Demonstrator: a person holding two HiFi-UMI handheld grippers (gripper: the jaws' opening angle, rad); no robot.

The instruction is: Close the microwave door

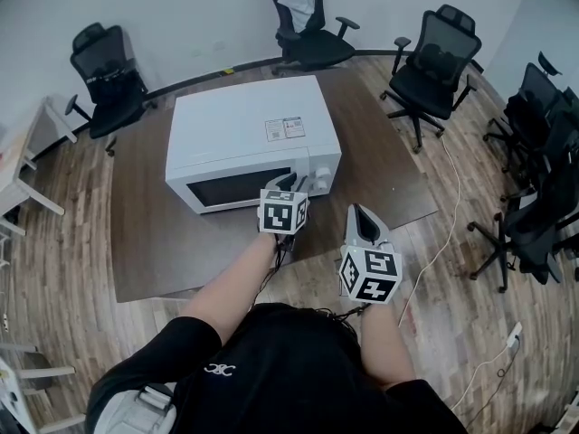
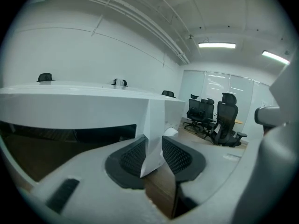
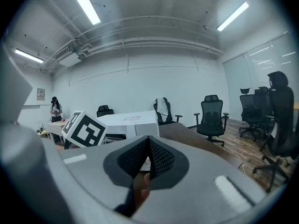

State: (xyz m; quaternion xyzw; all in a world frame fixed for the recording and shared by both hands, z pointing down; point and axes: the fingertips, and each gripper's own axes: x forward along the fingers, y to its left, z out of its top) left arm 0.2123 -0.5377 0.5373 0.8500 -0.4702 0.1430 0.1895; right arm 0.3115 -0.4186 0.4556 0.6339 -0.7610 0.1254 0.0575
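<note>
**Print in view, none of it legible**

The white box-shaped microwave oven [image 1: 244,134] carries a small rectangular paper label [image 1: 285,129] on its top, toward the far right. Its red and black print is too small to read. The person's black shirt [image 1: 298,378] bears a small white emblem [image 1: 220,368] at the near left, its characters unclear. Each of two white marker cubes, the left cube [image 1: 283,212] and the right cube [image 1: 371,275], shows black square code patterns without letters. A small framed notice [image 3: 41,94] on the far white wall [image 3: 140,85] cannot be read.
</note>
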